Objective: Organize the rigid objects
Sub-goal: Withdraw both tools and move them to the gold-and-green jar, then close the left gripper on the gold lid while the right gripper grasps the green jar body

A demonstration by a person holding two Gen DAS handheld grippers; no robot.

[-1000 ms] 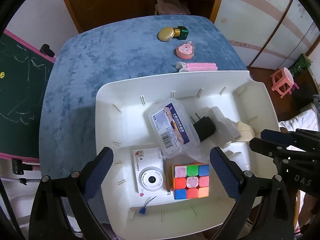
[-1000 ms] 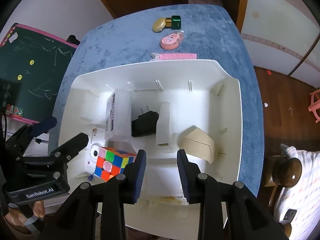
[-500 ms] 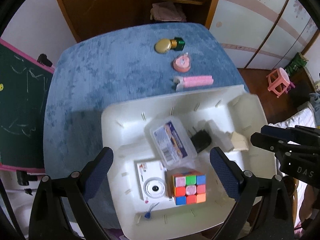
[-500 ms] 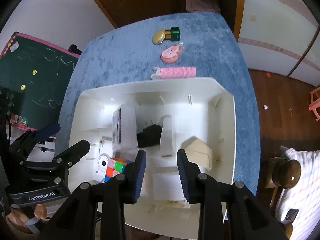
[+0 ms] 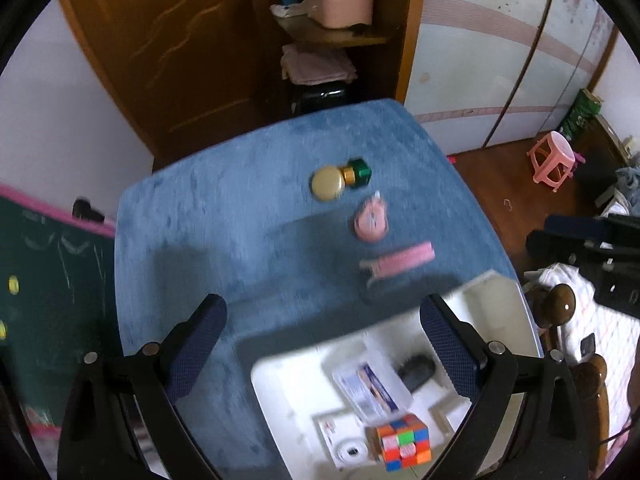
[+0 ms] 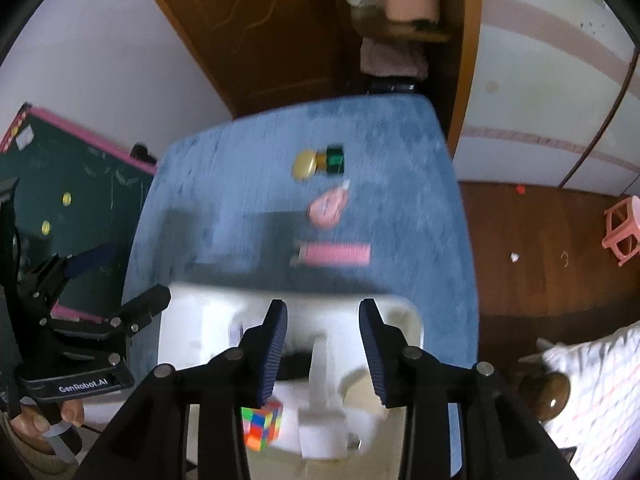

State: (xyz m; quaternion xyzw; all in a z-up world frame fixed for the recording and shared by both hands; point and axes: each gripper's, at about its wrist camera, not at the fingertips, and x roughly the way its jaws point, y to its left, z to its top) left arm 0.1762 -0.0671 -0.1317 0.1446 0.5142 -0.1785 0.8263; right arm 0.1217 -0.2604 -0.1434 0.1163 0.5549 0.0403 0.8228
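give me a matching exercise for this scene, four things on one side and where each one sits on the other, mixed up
Things:
1. puzzle cube
2. pink comb
3. gold and green bottle
4. pink stool

Places:
A. on the wooden floor, off the table
B. inside the white bin
C. on the blue table, farthest from the bin
D. on the blue table, just beyond the bin's far rim

Pairs: 1-B, 2-D, 3-C, 4-A
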